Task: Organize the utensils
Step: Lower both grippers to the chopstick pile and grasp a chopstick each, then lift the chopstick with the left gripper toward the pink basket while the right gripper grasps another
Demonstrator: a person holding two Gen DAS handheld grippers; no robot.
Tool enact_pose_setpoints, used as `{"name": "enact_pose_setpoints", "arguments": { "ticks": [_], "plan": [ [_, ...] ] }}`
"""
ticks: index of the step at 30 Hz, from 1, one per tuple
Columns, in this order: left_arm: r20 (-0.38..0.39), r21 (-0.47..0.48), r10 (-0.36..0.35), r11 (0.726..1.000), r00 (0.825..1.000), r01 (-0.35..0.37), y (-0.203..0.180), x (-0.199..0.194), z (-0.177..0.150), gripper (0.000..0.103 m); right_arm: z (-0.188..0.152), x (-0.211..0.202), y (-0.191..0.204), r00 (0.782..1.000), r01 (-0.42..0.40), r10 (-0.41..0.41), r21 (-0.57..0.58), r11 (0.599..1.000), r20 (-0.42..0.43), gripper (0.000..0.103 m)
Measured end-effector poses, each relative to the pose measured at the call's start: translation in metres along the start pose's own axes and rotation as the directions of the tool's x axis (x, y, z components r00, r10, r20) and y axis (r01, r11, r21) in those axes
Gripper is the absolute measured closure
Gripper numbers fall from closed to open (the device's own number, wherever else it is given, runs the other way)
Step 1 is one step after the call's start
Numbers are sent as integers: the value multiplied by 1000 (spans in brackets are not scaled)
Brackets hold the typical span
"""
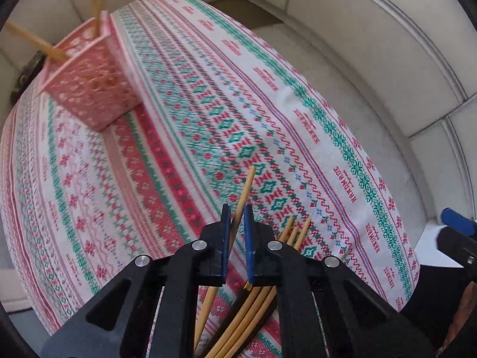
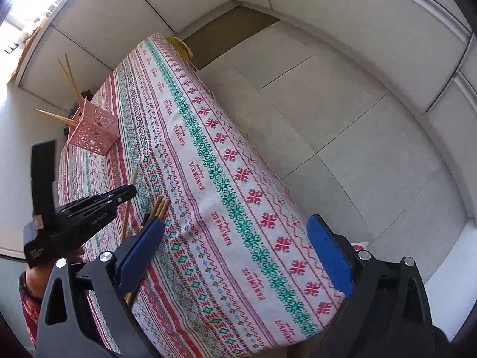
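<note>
single bamboo chopstick (image 1: pixel 245 192) clamped between the blue pads of the left gripper (image 1: pixel 237 223), jaws nearly together on it; stick tilted, upper end pointing away over the cloth, lower end running back under the gripper body. from the right wrist view the same stick (image 2: pixel 128 208) shows thin and slanted just behind the left gripper (image 2: pixel 126 192).

loose bundle of chopsticks (image 1: pixel 293 232) lies flat on the tablecloth (image 1: pixel 184 125), just right of the left gripper (several sticks, exact count not readable); their near ends pass under the gripper.

pink perforated basket (image 1: pixel 92 89) stands upright near the far left edge of the table, well apart from the bundle. contents: several chopsticks (image 1: pixel 35 41) leaning out over the rim, some to the left, some upward.

right gripper (image 2: pixel 235 247) held above the cloth, jaws spread wide, nothing between the blue pads; its left finger (image 2: pixel 143 244) sits just beside the bundle (image 2: pixel 159 207).

a hand in a red patterned sleeve (image 2: pixel 28 304) carries the left gripper.
</note>
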State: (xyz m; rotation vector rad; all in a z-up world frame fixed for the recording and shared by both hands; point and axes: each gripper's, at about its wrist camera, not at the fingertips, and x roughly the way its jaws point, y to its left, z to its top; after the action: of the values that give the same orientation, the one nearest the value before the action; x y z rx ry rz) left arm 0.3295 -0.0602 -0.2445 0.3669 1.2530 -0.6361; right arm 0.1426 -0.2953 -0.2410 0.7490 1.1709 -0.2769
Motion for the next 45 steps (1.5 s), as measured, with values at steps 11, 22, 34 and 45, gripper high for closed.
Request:
{"name": "enact_pose_setpoints", "arguments": {
  "ticks": [11, 22, 34, 45],
  "plan": [
    [316, -193, -35, 976, 948, 101, 60, -122, -60, 96, -3, 73, 64, 982, -8, 8, 2, 1000, -189, 66],
    [376, -196, -47, 972, 925, 129, 72, -143, -77, 97, -27, 88, 92, 974, 70, -72, -16, 997, -215, 72],
    [405, -203, -13, 974, 914, 104, 84, -145, -83, 97, -45, 107, 146, 940, 283, -302, -132, 950, -160, 67],
    [318, -296, -52, 943, 947, 151, 104, -119, -79, 96, -68, 77, 101, 984, 153, -164, -142, 978, -66, 96]
  ]
}}
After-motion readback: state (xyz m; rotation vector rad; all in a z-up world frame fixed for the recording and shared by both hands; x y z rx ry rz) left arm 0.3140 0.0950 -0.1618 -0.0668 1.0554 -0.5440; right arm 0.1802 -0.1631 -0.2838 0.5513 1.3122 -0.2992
